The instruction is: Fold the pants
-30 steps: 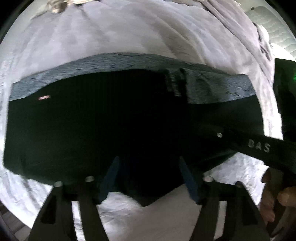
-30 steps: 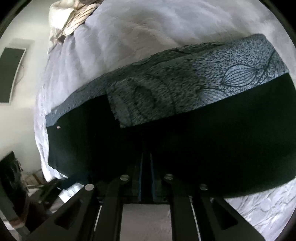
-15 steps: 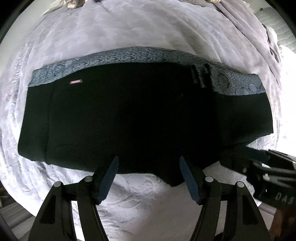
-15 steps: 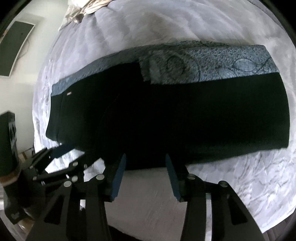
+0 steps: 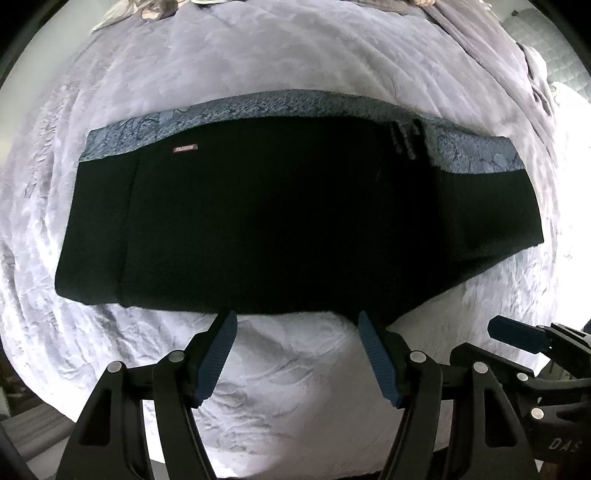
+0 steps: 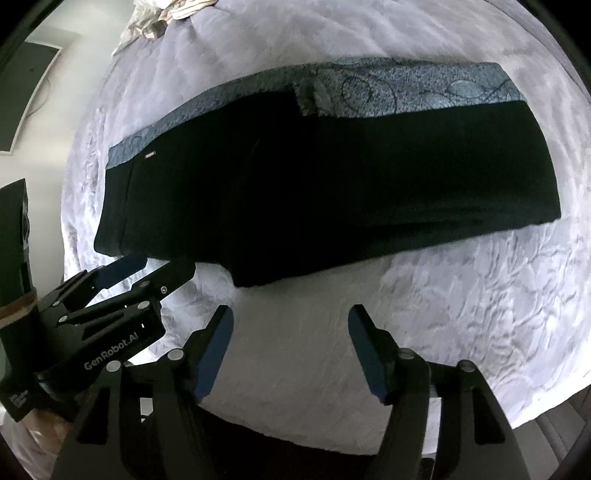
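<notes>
- Pants (image 5: 295, 214): black, with a blue-grey patterned band (image 5: 476, 157) along the far edge; lie flat as one long strip across the bed (image 5: 295, 66), legs stacked, a small red label (image 5: 185, 148) at 10 o'clock of the cloth.
- Left tongs (image 5: 297, 321): released, blue pads spread, holding nothing; tips just beside the near hem at 6 o'clock.
- Right tongs (image 6: 290, 314): released and bare, hovering over the bedspread, apart from the hem.
- Step in hand, as judged: lengthwise fold looks laid; both tools stand off between grasps.
- Next move, as judged: pinch both layers at one short end and carry it over toward the other, keeping edges square; slack cloth may slip out of a shallow pinch.
- Left view only: dark belt loops (image 5: 404, 140) at 1 o'clock, quilted pillow (image 5: 554, 55) at far right.
- Right view only: wall-mounted dark panel (image 6: 26, 96) at 10 o'clock, crumpled cream cloth (image 6: 162, 18) at 11 o'clock, leaf-and-swirl print on the band (image 6: 406, 92).
</notes>
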